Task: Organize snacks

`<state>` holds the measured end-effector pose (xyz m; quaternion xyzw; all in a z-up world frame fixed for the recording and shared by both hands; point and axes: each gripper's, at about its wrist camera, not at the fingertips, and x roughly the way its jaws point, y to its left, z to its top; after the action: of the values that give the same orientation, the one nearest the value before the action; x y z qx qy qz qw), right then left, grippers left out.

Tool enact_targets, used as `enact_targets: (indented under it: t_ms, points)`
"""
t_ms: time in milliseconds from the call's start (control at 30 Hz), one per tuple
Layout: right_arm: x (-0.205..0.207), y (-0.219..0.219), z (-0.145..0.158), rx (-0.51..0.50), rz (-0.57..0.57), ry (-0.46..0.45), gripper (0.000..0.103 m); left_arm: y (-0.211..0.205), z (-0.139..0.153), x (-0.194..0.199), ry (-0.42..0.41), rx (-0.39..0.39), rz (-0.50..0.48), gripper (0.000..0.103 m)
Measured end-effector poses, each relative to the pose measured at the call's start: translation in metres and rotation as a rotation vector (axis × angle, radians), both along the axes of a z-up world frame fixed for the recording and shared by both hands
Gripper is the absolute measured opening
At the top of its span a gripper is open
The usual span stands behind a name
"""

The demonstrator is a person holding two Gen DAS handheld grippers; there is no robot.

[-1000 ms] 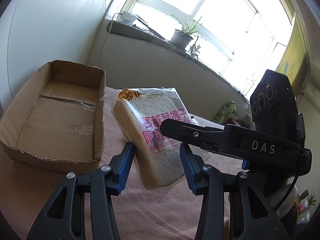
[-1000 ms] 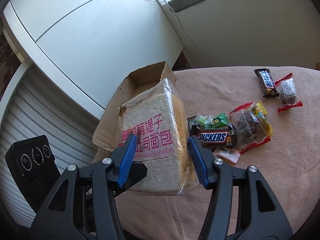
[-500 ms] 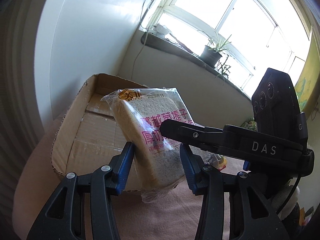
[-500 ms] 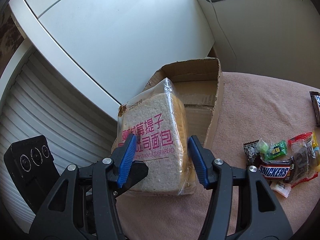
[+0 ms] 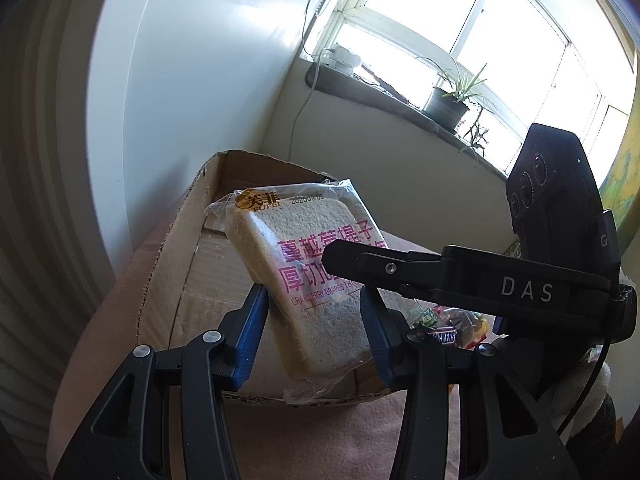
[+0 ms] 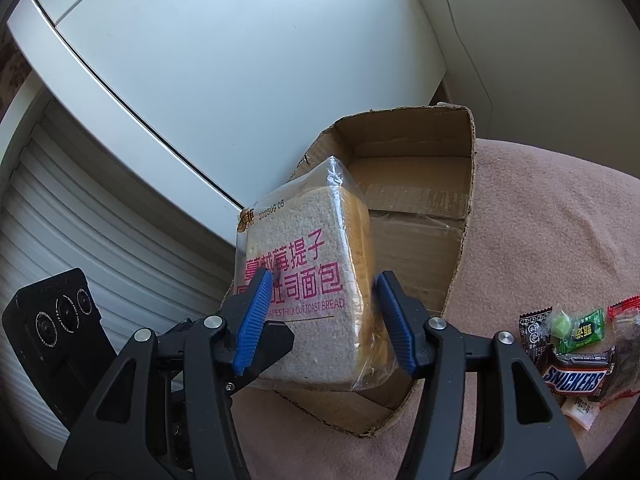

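Both tongs pinch one item. My left gripper [image 5: 314,326] grips the bagged toast bread [image 5: 316,276] at centre frame, blue pads pressed on its two faces. My right gripper [image 6: 324,320] clamps the same pack across its lower half.

The pack hangs tilted above the open cardboard box [image 6: 416,240], clear of the floor of the box, which looks empty. The step in hand, as I judge it, is placement. I would lower both sides evenly, lay the pack flat against one wall to leave room, and release only once it rests. The bread is soft; more squeeze would dent it.

The box sits on a pink cloth surface [image 6: 560,220]. Loose snacks, a Snickers bar [image 6: 576,376] among them, lie at lower right. A windowsill with a potted plant [image 5: 448,104] fills the upper right of the left view; white panels stand behind the box.
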<state>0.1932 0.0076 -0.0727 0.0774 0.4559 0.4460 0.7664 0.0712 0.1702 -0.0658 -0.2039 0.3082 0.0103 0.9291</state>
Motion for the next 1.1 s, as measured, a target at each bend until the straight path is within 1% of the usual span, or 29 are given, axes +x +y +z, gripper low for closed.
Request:
enact_targets:
  t_ms: [133,267,367,667,767,867,1100]
  points:
    - [0.004,0.0,-0.001,-0.019,-0.023,-0.021,0.058,0.001,0.002,-0.004,-0.005,0.044,0.026,0.045]
    - [0.005,-0.005,0.001,-0.012,-0.034,-0.023,0.058,0.0,0.006,-0.008,-0.014,0.079,0.038,0.045]
    - [0.003,-0.008,0.003,-0.02,-0.037,-0.039,0.058,-0.001,0.008,-0.01,-0.019,0.092,0.038,0.045]
    - [-0.007,-0.039,0.017,-0.062,-0.063,-0.102,0.058,-0.016,0.015,-0.011,-0.026,0.138,0.028,0.045]
    - [-0.009,-0.057,0.021,-0.078,-0.077,-0.126,0.058,-0.025,0.017,-0.011,-0.026,0.148,0.019,0.045]
    - [-0.008,-0.081,0.022,-0.114,-0.104,-0.163,0.058,-0.036,0.018,-0.011,-0.026,0.152,0.001,0.045]
    - [0.005,-0.158,0.016,-0.166,-0.21,-0.179,0.058,-0.067,0.018,-0.011,-0.027,0.14,-0.062,0.046]
